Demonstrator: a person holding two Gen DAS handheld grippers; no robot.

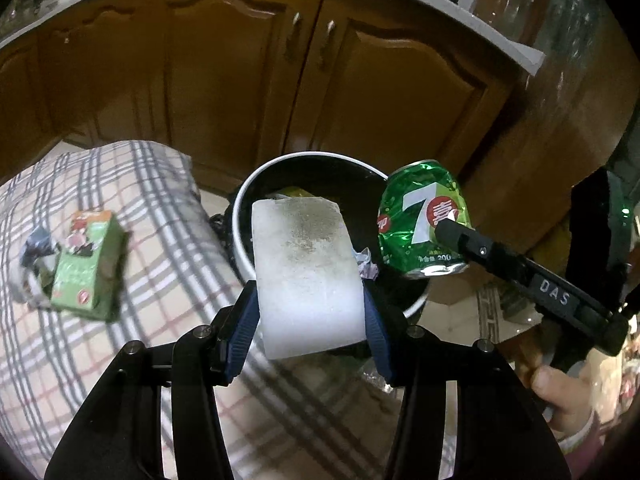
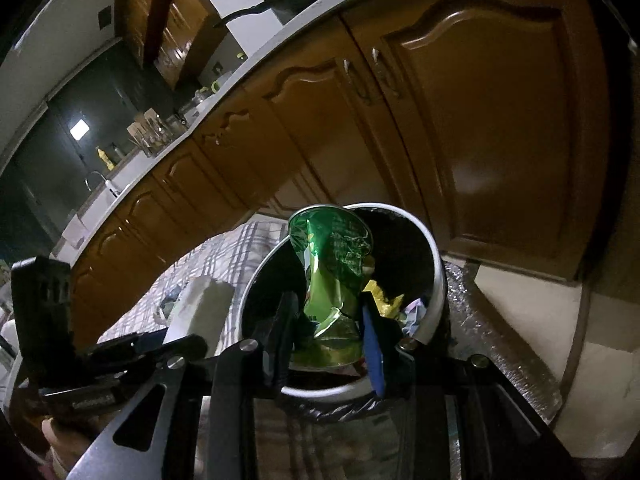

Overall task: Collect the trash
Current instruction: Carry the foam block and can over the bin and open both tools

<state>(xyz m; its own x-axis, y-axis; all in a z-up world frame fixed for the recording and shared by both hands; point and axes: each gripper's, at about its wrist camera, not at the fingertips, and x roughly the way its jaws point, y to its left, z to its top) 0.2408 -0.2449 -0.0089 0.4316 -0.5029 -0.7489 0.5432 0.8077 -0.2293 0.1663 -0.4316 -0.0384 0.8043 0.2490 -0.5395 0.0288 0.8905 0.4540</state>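
Observation:
My left gripper (image 1: 310,320) is shut on a white foam block (image 1: 306,272) and holds it above the near rim of a round trash bin (image 1: 240,216) with a white rim and black liner. My right gripper (image 2: 328,320) is shut on a crushed green 7-Up can (image 2: 332,264) and holds it over the bin (image 2: 436,280); the can also shows in the left wrist view (image 1: 420,220). Yellow and crumpled wrappers (image 2: 384,300) lie inside the bin. A green juice carton (image 1: 88,264) and crumpled paper (image 1: 30,264) lie on the plaid cloth at the left.
The plaid cloth (image 1: 140,208) covers a low surface left of the bin. Brown wooden cabinet doors (image 1: 240,80) under a grey countertop stand right behind the bin. A patterned tile floor (image 2: 512,344) lies to the right.

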